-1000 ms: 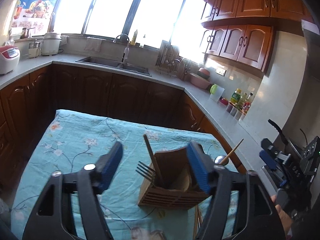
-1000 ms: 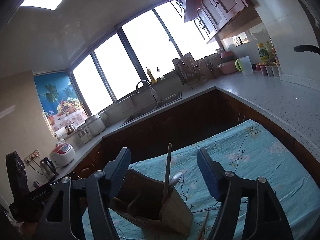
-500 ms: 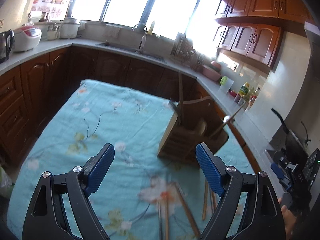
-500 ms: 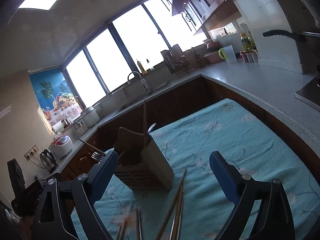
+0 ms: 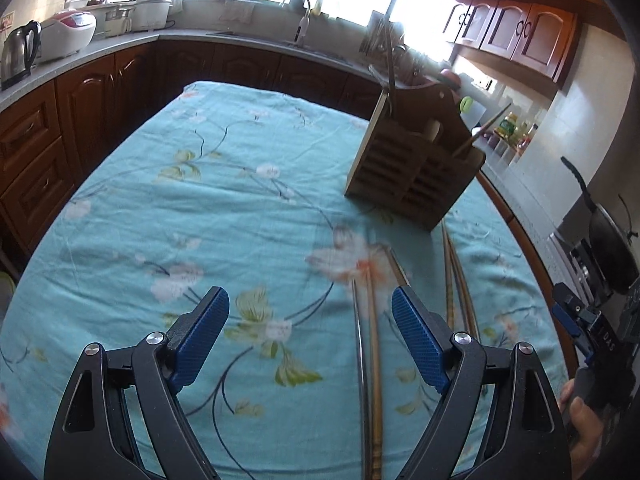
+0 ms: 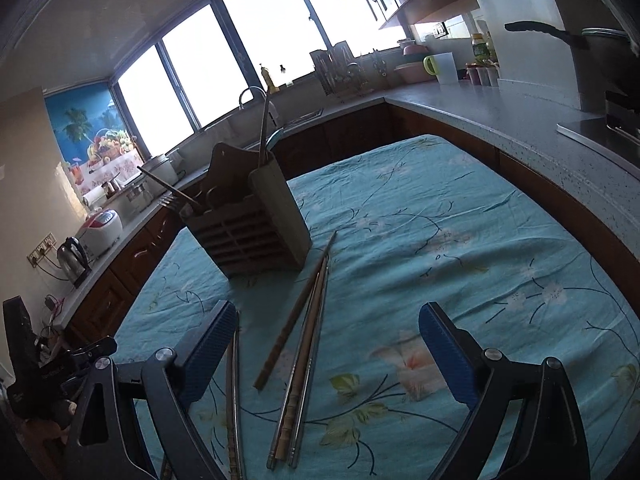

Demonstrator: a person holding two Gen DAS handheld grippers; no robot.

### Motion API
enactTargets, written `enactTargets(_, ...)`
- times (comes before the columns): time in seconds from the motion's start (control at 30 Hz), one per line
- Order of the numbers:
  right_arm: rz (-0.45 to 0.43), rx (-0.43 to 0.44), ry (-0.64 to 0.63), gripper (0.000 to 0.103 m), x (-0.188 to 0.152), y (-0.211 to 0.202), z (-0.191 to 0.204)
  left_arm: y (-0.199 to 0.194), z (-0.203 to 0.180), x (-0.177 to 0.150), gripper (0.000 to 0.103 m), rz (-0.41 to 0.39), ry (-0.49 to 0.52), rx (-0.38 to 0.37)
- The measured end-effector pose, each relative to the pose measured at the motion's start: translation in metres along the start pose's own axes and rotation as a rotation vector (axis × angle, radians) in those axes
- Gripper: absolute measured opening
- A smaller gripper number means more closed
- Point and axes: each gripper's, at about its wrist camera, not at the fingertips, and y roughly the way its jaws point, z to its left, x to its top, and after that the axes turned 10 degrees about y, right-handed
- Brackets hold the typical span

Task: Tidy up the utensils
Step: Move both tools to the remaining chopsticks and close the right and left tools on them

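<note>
A slatted wooden utensil holder (image 5: 412, 168) (image 6: 252, 224) stands on the teal flowered tablecloth (image 5: 200, 208), with a fork, a spoon and chopsticks sticking out of it. Several loose chopsticks (image 6: 304, 344) (image 5: 372, 360), wooden and metal, lie on the cloth in front of the holder. My left gripper (image 5: 308, 316) hovers open over the cloth, the chopsticks just inside its right finger. My right gripper (image 6: 328, 336) is open wide above the chopsticks, which lie between its fingers without touching them. Another pair (image 6: 233, 392) lies by its left finger.
Dark wood cabinets and a grey counter (image 6: 520, 120) wrap around the table. A kettle (image 5: 20, 52), rice cookers, a sink (image 5: 296, 36), a dish rack and bottles sit on the counter. A black pan (image 5: 608, 248) stands at the right. A hand holding the other gripper shows at the lower right of the left wrist view.
Both grippers pulled back from the holder and sank toward the cloth, opening wider. The holder now stands farther ahead, and the loose chopsticks have come into view beneath the fingers.
</note>
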Motion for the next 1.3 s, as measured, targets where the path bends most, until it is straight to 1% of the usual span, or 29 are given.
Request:
enactTargets(0.1, 0.033, -0.015, -0.019, 0.093, -0.005, 0.007, 0.003, 0.006, -0.005, -0.004, 0.085, 0.031, 0.02, -0.001)
enactTargets(0.17, 0.059, -0.03, -0.031, 0.089, -0.007, 0.015, 0.005, 0.011, -0.01, -0.005, 0.085, 0.054, 0.047, 0.009)
enactTargets(0.2, 0.074, -0.038, -0.038, 0.081, -0.009, 0.018, 0.006, 0.013, -0.014, -0.005, 0.084, 0.065, 0.064, 0.018)
enactTargets(0.23, 0.093, -0.045, -0.045, 0.073, -0.011, 0.023, 0.008, 0.016, -0.016, -0.005, 0.082, 0.074, 0.079, 0.026)
enactTargets(0.27, 0.12, -0.057, -0.053, 0.07, -0.013, 0.029, 0.009, 0.018, -0.019, -0.005, 0.078, 0.083, 0.091, 0.025)
enactTargets(0.33, 0.158, -0.064, -0.064, 0.054, -0.019, 0.037, 0.012, 0.024, -0.023, -0.004, 0.074, 0.107, 0.11, 0.018)
enactTargets(0.37, 0.177, -0.073, -0.076, 0.05, -0.022, 0.042, 0.013, 0.028, -0.025, -0.005, 0.07, 0.121, 0.121, 0.02)
enactTargets(0.43, 0.208, -0.091, -0.097, 0.036, -0.028, 0.05, 0.016, 0.035, -0.028, -0.005, 0.065, 0.145, 0.14, 0.018)
enactTargets(0.53, 0.247, -0.108, -0.111, 0.028, -0.031, 0.062, 0.017, 0.043, -0.03, -0.005, 0.058, 0.173, 0.151, 0.014)
enactTargets(0.6, 0.271, -0.117, -0.119, 0.026, -0.032, 0.069, 0.018, 0.049, -0.03, -0.006, 0.056, 0.186, 0.151, 0.014)
enactTargets(0.67, 0.289, -0.125, -0.13, 0.025, -0.034, 0.074, 0.018, 0.053, -0.03, -0.006, 0.052, 0.198, 0.15, 0.015)
enactTargets(0.7, 0.296, -0.133, -0.139, 0.023, -0.035, 0.077, 0.019, 0.056, -0.03, -0.006, 0.051, 0.204, 0.152, 0.014)
enactTargets(0.77, 0.293, -0.147, -0.154, 0.021, -0.036, 0.081, 0.02, 0.06, -0.03, -0.007, 0.047, 0.219, 0.157, 0.012)
enactTargets(0.83, 0.299, -0.156, -0.164, 0.021, -0.035, 0.084, 0.023, 0.064, -0.031, -0.008, 0.045, 0.226, 0.167, 0.015)
enactTargets(1.07, 0.304, -0.186, -0.197, 0.018, -0.025, 0.105, 0.026, 0.075, -0.037, -0.002, 0.044, 0.212, 0.212, 0.034)
enactTargets(1.17, 0.31, -0.189, -0.193, 0.018, -0.014, 0.118, 0.026, 0.082, -0.038, 0.005, 0.041, 0.214, 0.223, 0.034)
enactTargets(1.3, 0.315, -0.2, -0.186, 0.018, 0.002, 0.14, 0.027, 0.09, -0.046, 0.01, 0.04, 0.224, 0.253, 0.037)
